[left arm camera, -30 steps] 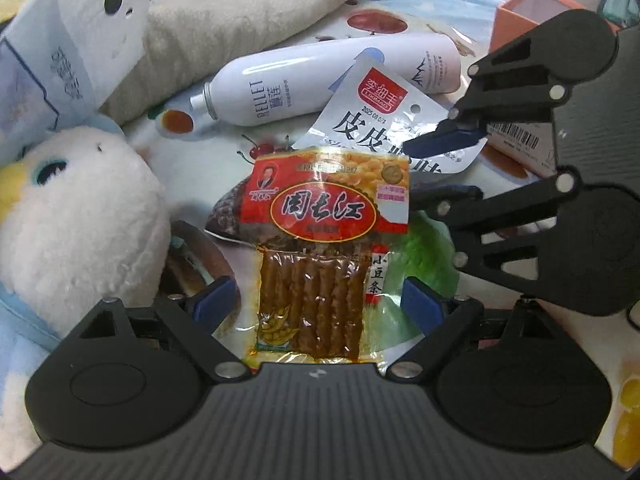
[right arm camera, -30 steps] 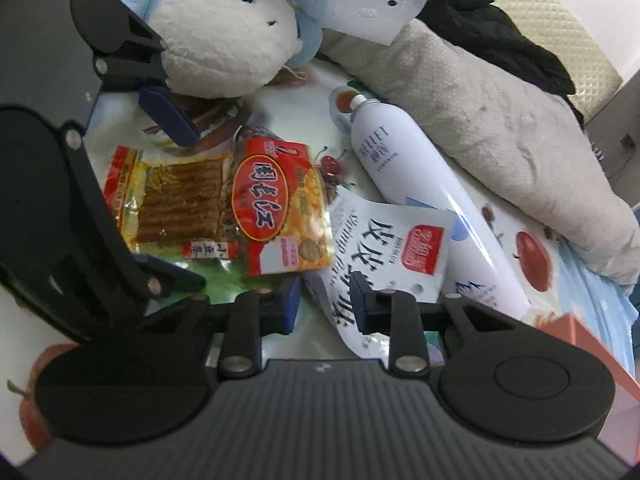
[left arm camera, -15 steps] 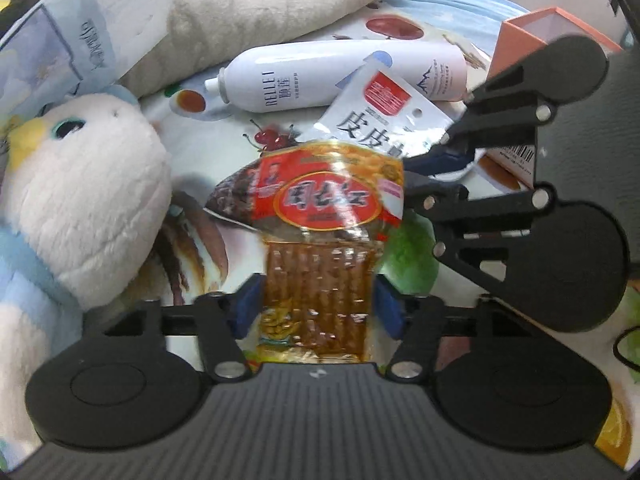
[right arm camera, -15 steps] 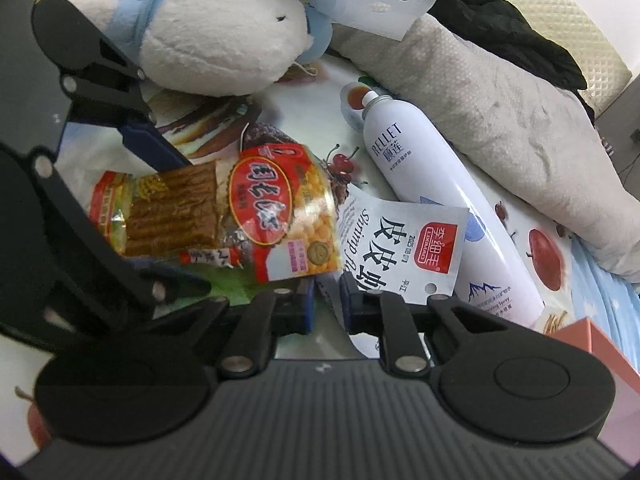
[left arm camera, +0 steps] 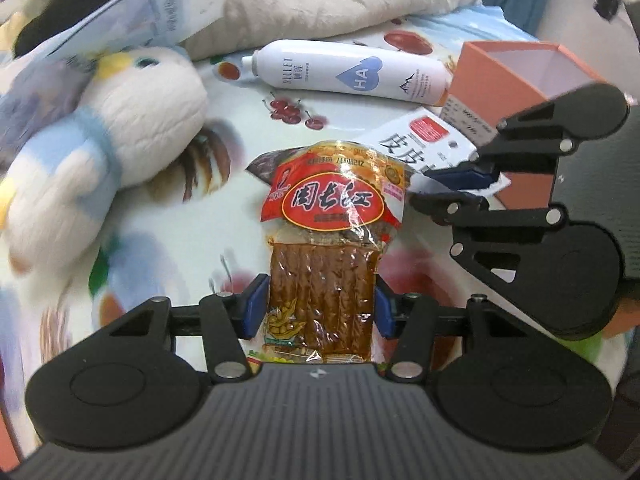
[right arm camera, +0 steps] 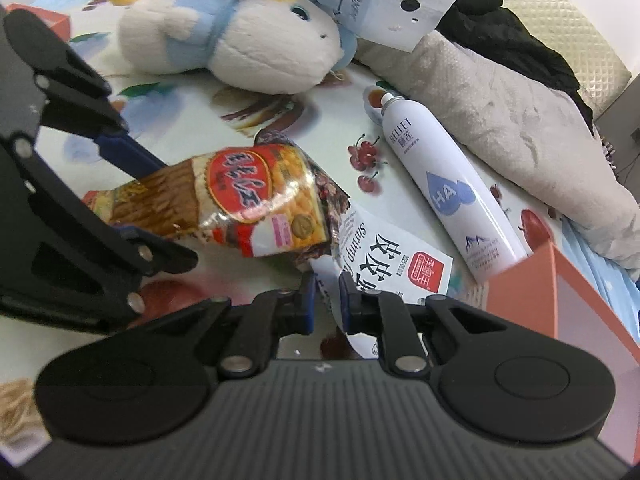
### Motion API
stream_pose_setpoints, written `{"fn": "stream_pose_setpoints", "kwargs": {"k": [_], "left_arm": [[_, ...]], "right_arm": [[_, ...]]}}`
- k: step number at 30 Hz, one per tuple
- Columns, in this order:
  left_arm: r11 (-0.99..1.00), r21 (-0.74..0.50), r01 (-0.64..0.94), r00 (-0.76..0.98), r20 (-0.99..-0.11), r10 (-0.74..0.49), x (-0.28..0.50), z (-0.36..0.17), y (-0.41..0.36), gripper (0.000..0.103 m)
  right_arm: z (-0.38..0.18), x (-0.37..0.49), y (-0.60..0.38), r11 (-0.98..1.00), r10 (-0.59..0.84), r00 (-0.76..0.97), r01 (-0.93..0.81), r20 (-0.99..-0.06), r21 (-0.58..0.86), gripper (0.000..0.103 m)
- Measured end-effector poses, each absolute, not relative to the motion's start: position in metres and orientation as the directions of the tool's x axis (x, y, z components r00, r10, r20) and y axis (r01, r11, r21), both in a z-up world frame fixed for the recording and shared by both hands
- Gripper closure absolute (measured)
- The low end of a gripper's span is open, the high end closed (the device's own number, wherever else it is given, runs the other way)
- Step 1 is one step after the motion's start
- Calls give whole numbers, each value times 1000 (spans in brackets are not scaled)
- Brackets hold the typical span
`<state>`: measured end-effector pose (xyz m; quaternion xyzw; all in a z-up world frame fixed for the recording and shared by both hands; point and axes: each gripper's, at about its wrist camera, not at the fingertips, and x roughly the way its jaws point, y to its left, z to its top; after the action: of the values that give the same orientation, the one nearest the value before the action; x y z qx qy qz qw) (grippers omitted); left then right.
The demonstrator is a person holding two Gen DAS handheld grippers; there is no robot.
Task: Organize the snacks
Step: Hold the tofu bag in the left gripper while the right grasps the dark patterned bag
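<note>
My left claw [left arm camera: 318, 312] is clamped across the narrow width of the red snack pack [left arm camera: 326, 256], whose long axis runs straight ahead of it. To its right, my right claw [right arm camera: 328, 300] pinches the near edge of the white shrimp packet [right arm camera: 394, 264]. Both packs are off the fruit-print cloth [left arm camera: 168, 232]. The orange box [left arm camera: 516, 76] lies rightmost, nearer my right hand.

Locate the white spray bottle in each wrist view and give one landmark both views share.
Left wrist: white spray bottle lies across the upper middle, nozzle pointing left, base against the orange box.
Right wrist: bottle lies diagonally right of centre, nozzle up.
Shared landmark: white plush toy.
</note>
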<state>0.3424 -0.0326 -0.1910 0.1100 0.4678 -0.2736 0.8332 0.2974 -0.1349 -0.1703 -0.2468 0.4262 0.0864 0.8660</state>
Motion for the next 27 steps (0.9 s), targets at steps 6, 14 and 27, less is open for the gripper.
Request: {"fn": "stream_pose_setpoints", "kwargs": {"k": [6, 14, 27], "left_arm": [[898, -128, 421, 453, -828, -330, 290, -172, -13, 45], [942, -159, 294, 501, -814, -293, 223, -155, -9, 44], [954, -260, 151, 461, -835, -301, 148, -178, -3, 44]], "right_arm": [[-160, 251, -134, 865, -60, 617, -360, -785, -349, 88], [-157, 186, -131, 863, -53, 600, -374, -798, -339, 88], [-174, 92, -142, 835, -24, 536, -453, -844, -312, 87]]}}
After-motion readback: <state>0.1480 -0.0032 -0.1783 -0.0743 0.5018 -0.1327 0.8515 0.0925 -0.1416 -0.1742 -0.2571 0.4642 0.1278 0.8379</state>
